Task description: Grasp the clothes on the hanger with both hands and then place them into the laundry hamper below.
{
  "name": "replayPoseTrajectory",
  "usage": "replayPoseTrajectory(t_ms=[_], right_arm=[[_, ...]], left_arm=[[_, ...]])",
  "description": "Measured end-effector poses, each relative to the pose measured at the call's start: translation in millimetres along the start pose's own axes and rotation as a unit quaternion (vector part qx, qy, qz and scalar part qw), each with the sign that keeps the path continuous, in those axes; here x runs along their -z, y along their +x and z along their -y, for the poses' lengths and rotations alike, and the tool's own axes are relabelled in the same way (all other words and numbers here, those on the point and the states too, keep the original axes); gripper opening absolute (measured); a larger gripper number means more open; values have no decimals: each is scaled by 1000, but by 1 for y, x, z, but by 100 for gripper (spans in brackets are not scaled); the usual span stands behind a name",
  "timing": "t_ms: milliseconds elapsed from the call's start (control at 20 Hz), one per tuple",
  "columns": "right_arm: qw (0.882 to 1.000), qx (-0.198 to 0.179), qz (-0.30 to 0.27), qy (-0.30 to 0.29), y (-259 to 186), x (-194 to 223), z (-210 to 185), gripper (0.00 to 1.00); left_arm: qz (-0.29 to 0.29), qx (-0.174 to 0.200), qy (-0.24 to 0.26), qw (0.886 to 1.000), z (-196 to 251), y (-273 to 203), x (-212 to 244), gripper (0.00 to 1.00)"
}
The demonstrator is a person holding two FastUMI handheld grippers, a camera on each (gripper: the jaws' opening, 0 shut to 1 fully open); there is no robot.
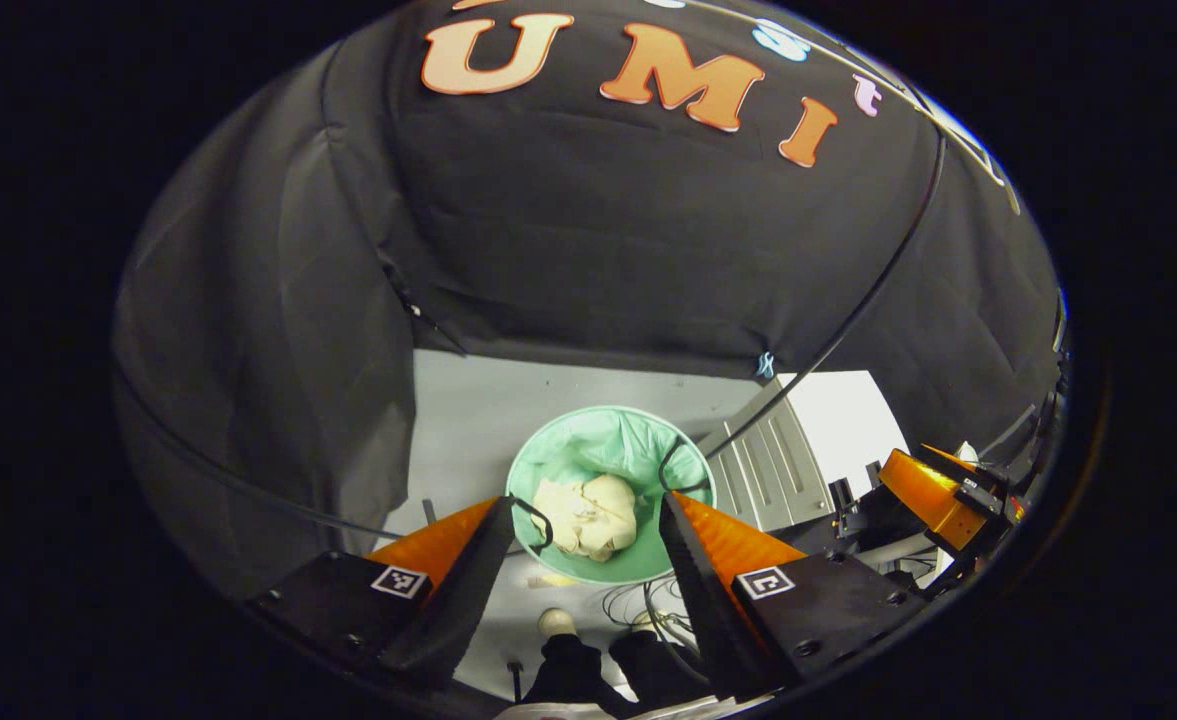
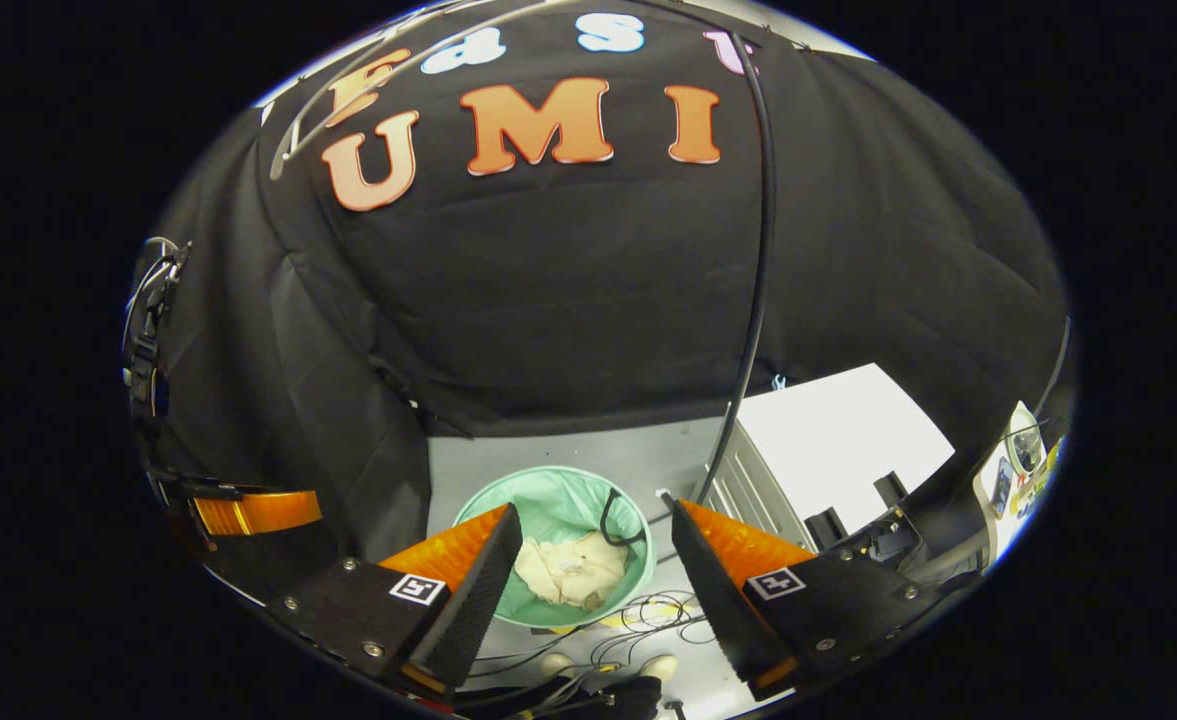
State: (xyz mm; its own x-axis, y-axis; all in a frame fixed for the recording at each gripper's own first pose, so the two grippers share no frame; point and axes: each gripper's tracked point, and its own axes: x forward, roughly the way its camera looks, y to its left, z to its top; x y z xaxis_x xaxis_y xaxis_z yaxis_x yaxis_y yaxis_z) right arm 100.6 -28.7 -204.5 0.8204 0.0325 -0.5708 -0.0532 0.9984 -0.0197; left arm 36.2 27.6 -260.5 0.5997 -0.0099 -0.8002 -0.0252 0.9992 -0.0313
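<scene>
with the cream clothes (image 1: 588, 517) already bunched in the green hamper (image 1: 548, 460) and both the left gripper (image 1: 588, 560) and right gripper (image 2: 588, 575) held apart and empty, little risk is judged beyond loose floor cables (image 2: 638, 612) being snagged.

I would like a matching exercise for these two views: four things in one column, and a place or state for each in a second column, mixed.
Things:
1. cream clothes
2. laundry hamper
3. left hand-held gripper
4. white cabinet

Places or states:
A. stands on the grey floor, lined with green
B. open, above the hamper, holding nothing
C. lies crumpled inside the hamper
D. stands on the floor beside the hamper

Pairs: 1-C, 2-A, 3-B, 4-D
</scene>
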Motion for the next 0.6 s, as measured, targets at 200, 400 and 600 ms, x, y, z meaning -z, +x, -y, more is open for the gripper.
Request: replayPoseTrajectory(t_ms=[200,400,600], right_arm=[[1000,-5,30,6,-27,-31,2,94],[997,-16,79,-2,-58,-78,1,94],[992,-19,122,-6,-89,-115,4,94]], left_arm=[[33,13,-6,999,6,-37,-30,96],[73,28,-3,997,13,-71,-63,100],[121,46,-2,992,18,-112,-97,96]])
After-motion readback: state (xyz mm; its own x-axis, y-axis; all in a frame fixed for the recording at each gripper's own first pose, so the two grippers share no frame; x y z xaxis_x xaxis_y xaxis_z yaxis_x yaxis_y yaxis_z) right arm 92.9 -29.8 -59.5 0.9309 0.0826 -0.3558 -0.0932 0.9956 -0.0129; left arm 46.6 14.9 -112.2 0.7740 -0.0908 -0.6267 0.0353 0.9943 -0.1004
